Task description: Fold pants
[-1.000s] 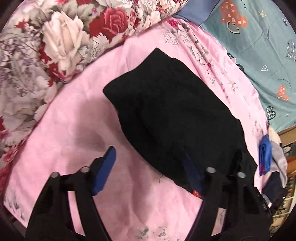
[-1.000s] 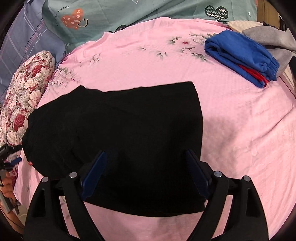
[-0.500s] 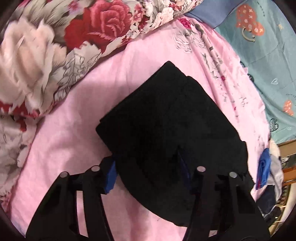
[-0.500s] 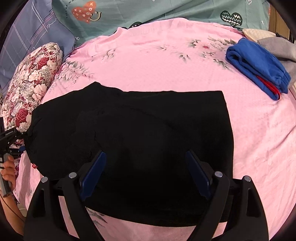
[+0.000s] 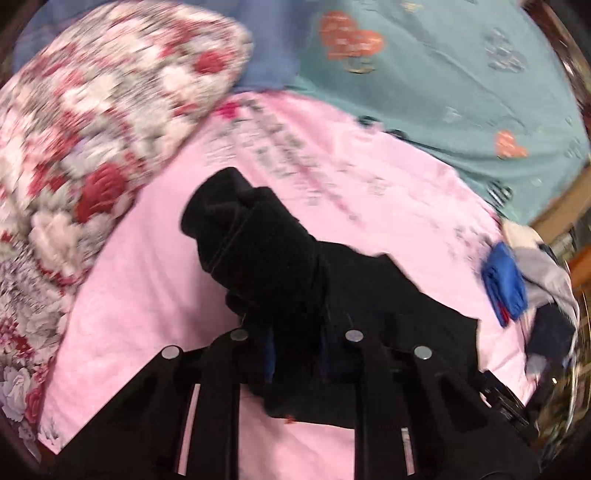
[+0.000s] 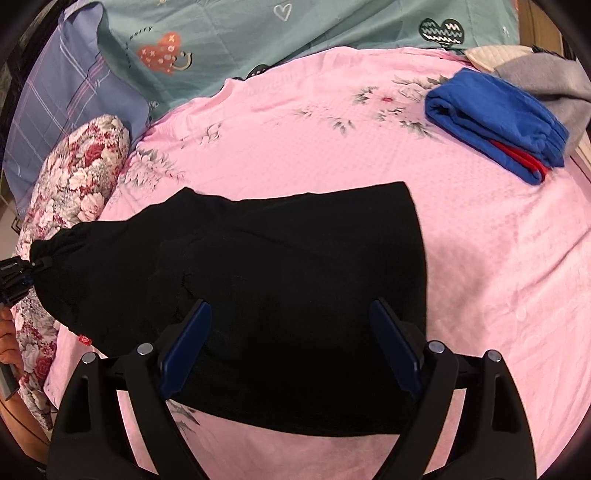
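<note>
The black pants (image 6: pixel 280 280) lie partly folded on the pink bedsheet (image 6: pixel 332 147). My left gripper (image 5: pixel 295 354) is shut on the left end of the pants (image 5: pixel 258 258) and lifts it into a bunched fold above the sheet. It also shows at the far left of the right wrist view (image 6: pixel 16 273), at the pants' raised edge. My right gripper (image 6: pixel 291 343) is open and empty, its blue pads hovering over the near right part of the pants.
A floral pillow (image 5: pixel 92 129) lies at the left. A teal heart-print cover (image 6: pixel 258 33) and a blue plaid pillow (image 6: pixel 62 99) lie at the back. Folded blue and red clothes (image 6: pixel 495 122) and a grey garment (image 6: pixel 546 77) sit at the far right.
My left gripper has closed on the pants' left end and raised it, bunching the cloth. My right gripper has stayed open, shifting slightly over the pants.
</note>
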{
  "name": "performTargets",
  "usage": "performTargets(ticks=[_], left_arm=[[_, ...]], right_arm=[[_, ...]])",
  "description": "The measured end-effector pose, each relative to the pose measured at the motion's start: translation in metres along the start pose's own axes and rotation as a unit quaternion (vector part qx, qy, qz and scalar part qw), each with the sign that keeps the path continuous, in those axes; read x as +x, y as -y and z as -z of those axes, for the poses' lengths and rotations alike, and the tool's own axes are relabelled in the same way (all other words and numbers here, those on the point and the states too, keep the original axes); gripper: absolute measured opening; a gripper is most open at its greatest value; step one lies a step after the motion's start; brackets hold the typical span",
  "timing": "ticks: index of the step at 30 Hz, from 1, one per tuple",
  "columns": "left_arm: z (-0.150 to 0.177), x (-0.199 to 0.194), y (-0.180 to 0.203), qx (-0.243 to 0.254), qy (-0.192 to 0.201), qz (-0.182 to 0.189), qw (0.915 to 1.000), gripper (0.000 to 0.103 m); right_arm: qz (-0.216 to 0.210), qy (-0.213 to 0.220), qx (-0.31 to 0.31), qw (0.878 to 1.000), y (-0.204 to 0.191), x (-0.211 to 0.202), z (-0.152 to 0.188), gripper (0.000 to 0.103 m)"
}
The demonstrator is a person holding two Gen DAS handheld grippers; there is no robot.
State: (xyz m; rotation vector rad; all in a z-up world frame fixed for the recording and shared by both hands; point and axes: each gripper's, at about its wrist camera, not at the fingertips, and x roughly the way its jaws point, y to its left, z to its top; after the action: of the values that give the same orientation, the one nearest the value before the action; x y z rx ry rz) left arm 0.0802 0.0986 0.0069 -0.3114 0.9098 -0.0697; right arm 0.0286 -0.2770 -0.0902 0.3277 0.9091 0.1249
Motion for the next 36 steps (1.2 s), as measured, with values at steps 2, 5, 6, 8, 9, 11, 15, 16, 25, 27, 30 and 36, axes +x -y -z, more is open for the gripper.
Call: performTargets(ticks=[2, 5, 6, 8, 9, 11, 15, 16, 25, 27, 30, 36], left_arm=[[0.005, 0.006, 0.035, 0.035, -0.014, 0.028, 0.9989, 0.017], [0.024, 0.041, 0.081, 0.075, -0.085, 0.088, 0.9897, 0.019], [0.034, 0.063, 0.094, 0.081, -0.121, 0.103, 0.9839, 0.025], [0.056, 0.111, 0.11, 0.084, -0.195, 0.131, 0.9684, 0.05], [0.065, 0.124, 0.111, 0.086, -0.213, 0.133, 0.9641, 0.052], [0.072, 0.125, 0.114, 0.097, -0.202, 0.132, 0.9655, 0.053], [0.059, 0.09, 0.107, 0.101, -0.17, 0.136, 0.9708, 0.066], [0.053, 0.077, 0.103, 0.102, -0.152, 0.134, 0.9741, 0.072], [0.029, 0.033, 0.011, 0.036, -0.036, -0.011, 0.9986, 0.086], [0.036, 0.059, -0.004, 0.012, -0.075, -0.007, 0.9971, 0.086], [0.058, 0.094, -0.004, 0.02, -0.113, -0.028, 0.993, 0.085], [0.07, 0.108, 0.009, 0.042, -0.111, -0.061, 0.9911, 0.086]], right_arm=[[-0.001, 0.006, 0.008, 1.0, 0.007, -0.006, 0.001, 0.088], [-0.003, 0.012, 0.017, 1.0, 0.017, -0.013, 0.001, 0.088], [-0.001, 0.015, 0.017, 1.0, 0.018, -0.015, 0.002, 0.088], [0.006, 0.02, 0.015, 1.0, 0.022, -0.02, 0.002, 0.088], [0.008, 0.022, 0.014, 1.0, 0.023, -0.022, 0.001, 0.088], [0.011, 0.022, 0.014, 1.0, 0.025, -0.024, -0.001, 0.088], [0.012, 0.025, 0.004, 1.0, 0.021, -0.025, -0.006, 0.088], [0.009, 0.023, 0.001, 1.0, 0.018, -0.022, -0.008, 0.088], [-0.023, 0.006, -0.052, 0.998, -0.043, 0.005, -0.025, 0.088], [-0.062, -0.01, -0.051, 0.997, -0.057, 0.014, -0.03, 0.088], [-0.062, -0.021, -0.05, 0.997, -0.075, 0.025, -0.038, 0.089], [-0.042, -0.035, -0.089, 0.995, -0.111, 0.053, -0.041, 0.09]])
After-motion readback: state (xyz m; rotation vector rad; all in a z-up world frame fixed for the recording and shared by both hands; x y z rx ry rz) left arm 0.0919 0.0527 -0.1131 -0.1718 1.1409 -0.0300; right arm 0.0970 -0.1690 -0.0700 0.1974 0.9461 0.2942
